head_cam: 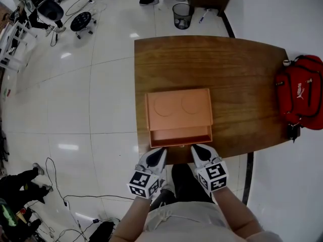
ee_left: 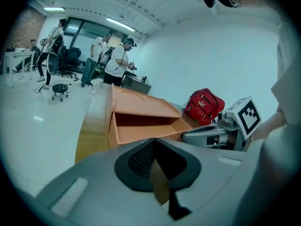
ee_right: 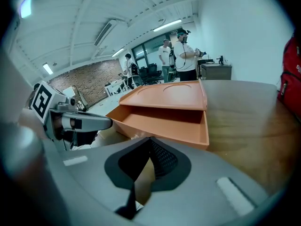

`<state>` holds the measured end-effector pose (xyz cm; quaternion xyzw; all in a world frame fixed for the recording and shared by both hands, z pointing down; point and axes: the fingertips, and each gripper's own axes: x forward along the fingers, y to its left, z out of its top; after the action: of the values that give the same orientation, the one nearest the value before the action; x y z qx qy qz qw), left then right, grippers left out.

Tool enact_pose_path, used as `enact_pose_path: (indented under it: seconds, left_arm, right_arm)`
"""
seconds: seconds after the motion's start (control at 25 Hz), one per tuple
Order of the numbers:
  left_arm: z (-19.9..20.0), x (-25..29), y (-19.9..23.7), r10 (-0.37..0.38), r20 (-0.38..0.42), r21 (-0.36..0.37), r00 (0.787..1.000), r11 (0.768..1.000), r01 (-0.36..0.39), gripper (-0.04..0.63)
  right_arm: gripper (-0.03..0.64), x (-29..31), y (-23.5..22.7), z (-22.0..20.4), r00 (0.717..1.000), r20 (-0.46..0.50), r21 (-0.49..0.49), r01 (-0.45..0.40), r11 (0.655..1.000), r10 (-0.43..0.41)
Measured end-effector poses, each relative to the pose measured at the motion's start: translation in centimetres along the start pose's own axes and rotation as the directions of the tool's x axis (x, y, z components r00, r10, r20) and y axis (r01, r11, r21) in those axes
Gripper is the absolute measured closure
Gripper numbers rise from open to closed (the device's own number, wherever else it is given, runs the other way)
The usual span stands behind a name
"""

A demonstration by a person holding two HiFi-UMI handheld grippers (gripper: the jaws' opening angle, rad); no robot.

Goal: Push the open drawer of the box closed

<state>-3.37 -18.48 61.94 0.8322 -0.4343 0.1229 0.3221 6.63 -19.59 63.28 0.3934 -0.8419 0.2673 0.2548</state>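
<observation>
An orange box (head_cam: 179, 107) sits on the wooden table (head_cam: 242, 74), and its drawer (head_cam: 180, 135) is pulled out toward me with nothing inside. My left gripper (head_cam: 159, 151) is shut and points at the left end of the drawer front, a short way before it. Also shut, my right gripper (head_cam: 198, 149) points at the right end. In the left gripper view the open drawer (ee_left: 141, 131) lies beyond the left gripper (ee_left: 157, 166), with the right gripper (ee_left: 211, 136) beside it. The right gripper view shows the drawer (ee_right: 164, 124) past the right gripper (ee_right: 148, 161) and the left gripper (ee_right: 84, 122).
A red bag (head_cam: 300, 92) lies at the table's right edge. On the white floor beyond the table stands a mesh wastebasket (head_cam: 182, 15). Cables and office chairs (head_cam: 48, 9) fill the floor at left. People (ee_left: 117, 62) stand far behind the box.
</observation>
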Motion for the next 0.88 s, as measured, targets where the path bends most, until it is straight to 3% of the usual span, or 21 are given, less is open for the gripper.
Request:
enact_pose_path:
  seconds: [0.48, 0.88]
  left_arm:
    - [3.6, 3.1, 2.0, 0.007, 0.017, -0.005, 1.0, 1.0, -0.007, 0.589]
    - [3.8, 4.8, 1.9, 0.01, 0.011, -0.026, 1.0, 1.0, -0.009, 0.589]
  right_arm:
    - [0.615, 2.5, -3.3, 3.0, 1.0, -0.011, -0.021, -0.003, 1.0, 0.003]
    - [0.615, 2.8, -4.2, 3.4, 0.999, -0.029, -0.039, -0.029, 0.999, 0.028]
